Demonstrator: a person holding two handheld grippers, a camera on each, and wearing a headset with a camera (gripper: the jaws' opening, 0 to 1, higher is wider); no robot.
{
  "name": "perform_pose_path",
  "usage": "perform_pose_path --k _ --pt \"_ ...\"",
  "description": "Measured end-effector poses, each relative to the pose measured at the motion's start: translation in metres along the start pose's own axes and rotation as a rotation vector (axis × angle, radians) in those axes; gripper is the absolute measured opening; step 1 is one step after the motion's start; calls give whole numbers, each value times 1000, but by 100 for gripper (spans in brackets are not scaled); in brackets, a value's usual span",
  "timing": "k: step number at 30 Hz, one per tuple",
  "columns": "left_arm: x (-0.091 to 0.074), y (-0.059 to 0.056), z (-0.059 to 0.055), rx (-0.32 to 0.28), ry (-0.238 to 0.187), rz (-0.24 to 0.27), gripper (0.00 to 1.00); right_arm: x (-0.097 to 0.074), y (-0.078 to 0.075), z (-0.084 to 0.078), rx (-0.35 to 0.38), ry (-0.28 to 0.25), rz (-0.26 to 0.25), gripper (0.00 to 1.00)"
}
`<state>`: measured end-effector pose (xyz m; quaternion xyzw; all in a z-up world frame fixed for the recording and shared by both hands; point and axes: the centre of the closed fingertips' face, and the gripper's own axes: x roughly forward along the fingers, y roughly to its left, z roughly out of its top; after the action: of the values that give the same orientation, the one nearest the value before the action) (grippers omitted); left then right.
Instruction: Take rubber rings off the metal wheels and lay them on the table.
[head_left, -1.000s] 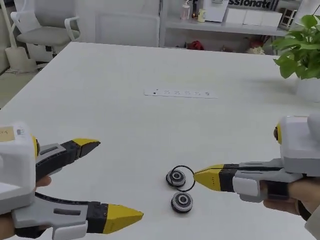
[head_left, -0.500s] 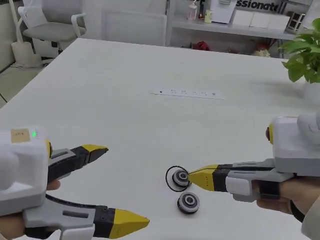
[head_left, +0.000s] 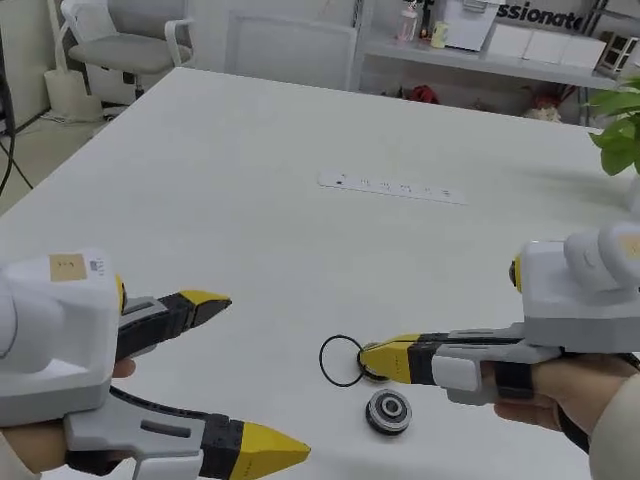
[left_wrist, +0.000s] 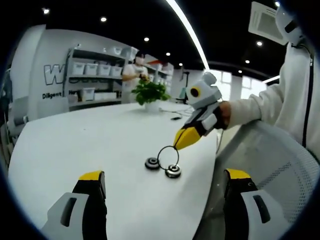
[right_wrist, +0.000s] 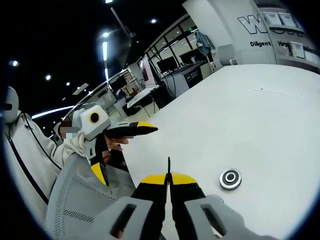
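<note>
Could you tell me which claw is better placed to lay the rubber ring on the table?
Right. The right claw is shut on the rubber ring and holds it close to the table, beside a metal wheel. The left claw is open, holds nothing and stands well apart.

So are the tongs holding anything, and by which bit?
The right tongs are shut on the black rubber ring, pinching one side of its thin rim. The left tongs are open, holding nothing.
</note>
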<state>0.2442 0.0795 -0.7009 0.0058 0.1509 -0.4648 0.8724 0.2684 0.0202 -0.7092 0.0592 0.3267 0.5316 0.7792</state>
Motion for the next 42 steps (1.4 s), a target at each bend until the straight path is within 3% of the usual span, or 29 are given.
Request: perform_pose_path --k 6,14,22,34,42 --pt "0 -1 2 -6 -20 1 100 8 -7 -7 13 32 -1 0" --pt "1 -3 0 -7 -13 -11 100 19 -7 -16 4 67 0 0" --pt "4 -6 -5 -5 7 -22 100 29 -25 -29 30 103 -21 0" --pt "5 -4 -9 -13 25 -13 100 39 -40 -50 50 158 -36 0" --pt "5 -4 -13 -20 48 -9 100 39 -47 -54 12 146 -69 0"
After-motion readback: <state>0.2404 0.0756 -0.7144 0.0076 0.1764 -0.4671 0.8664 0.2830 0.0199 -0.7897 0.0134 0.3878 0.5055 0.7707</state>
